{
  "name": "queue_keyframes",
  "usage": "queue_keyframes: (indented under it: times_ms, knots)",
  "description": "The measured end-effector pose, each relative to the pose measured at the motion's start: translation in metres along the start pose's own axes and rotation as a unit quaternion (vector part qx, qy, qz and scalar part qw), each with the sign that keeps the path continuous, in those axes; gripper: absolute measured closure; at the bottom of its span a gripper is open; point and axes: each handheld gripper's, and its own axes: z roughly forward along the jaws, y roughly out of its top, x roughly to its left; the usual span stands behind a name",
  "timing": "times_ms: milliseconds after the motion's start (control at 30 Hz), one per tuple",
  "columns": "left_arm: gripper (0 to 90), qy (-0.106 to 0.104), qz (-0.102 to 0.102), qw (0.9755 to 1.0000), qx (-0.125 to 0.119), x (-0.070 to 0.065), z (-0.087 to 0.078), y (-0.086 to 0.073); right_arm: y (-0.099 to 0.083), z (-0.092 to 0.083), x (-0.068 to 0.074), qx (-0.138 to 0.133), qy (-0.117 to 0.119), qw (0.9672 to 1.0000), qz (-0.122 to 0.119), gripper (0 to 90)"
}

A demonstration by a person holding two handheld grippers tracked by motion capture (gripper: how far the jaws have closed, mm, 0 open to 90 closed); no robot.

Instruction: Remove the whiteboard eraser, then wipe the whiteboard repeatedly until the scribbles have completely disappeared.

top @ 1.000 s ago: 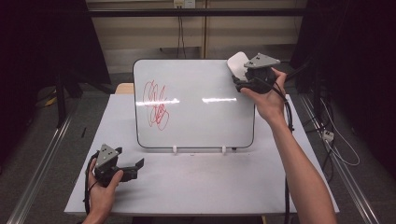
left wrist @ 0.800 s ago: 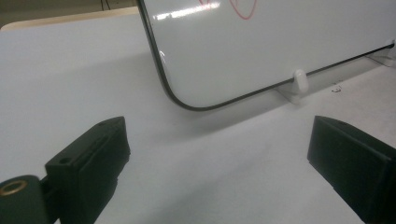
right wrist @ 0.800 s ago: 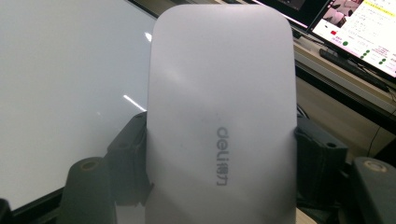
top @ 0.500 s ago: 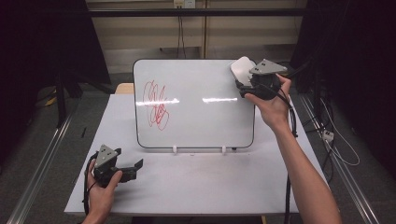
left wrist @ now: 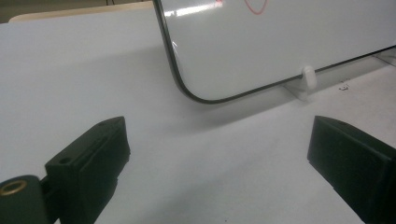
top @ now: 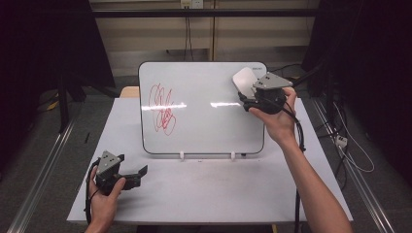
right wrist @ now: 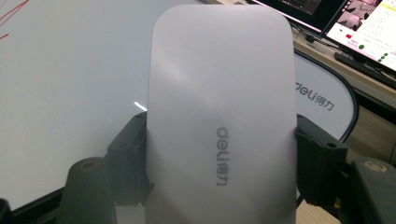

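Observation:
A whiteboard (top: 209,116) stands upright on the white table (top: 209,194), with a red scribble (top: 163,109) on its left half. My right gripper (top: 245,94) is raised at the board's upper right corner, shut on a white eraser (top: 244,82). In the right gripper view the eraser (right wrist: 222,121) sits between both jaws, its flat back marked "deli", with the whiteboard (right wrist: 70,93) behind it. My left gripper (top: 138,174) rests low at the table's front left, open and holding nothing. The left gripper view looks at the whiteboard's lower corner (left wrist: 205,95) and a white clip foot (left wrist: 308,77).
Two white clip feet (top: 182,155) hold the board's bottom edge. Metal rails (top: 39,179) run along the floor on both sides of the table. Monitors (right wrist: 355,28) show behind the board in the right gripper view. Cables (top: 350,150) lie on the floor at right.
My right gripper with the eraser has shifted slightly right and down along the board's upper right corner. The left gripper has stayed put.

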Motion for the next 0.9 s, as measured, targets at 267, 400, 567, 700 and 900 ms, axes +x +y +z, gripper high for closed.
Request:
queue_keyframes:
  times_ms: [267, 400, 567, 700, 900]
  knots:
    - [5.5, 0.005, 0.002, 1.0000, -0.002, -0.001, -0.003, 0.001, -0.001, 0.001, 0.010, -0.001, 0.010, 0.9999, -0.008, 31.2]
    - [5.5, 0.007, 0.002, 1.0000, 0.001, -0.001, -0.002, 0.000, -0.001, 0.002, 0.015, -0.003, 0.018, 0.9998, -0.012, 31.2]
    - [5.4, 0.007, 0.002, 1.0000, 0.002, -0.001, -0.001, 0.000, 0.001, 0.002, 0.022, -0.006, 0.024, 0.9995, -0.021, 31.2]
    - [5.5, 0.009, 0.001, 1.0000, 0.002, 0.000, -0.002, -0.001, 0.003, 0.003, 0.027, -0.010, 0.032, 0.9992, -0.022, 31.2]
    - [5.5, 0.008, -0.005, 0.9999, 0.003, 0.004, -0.003, -0.002, 0.008, 0.008, 0.041, -0.012, 0.046, 0.9982, -0.037, 31.2]
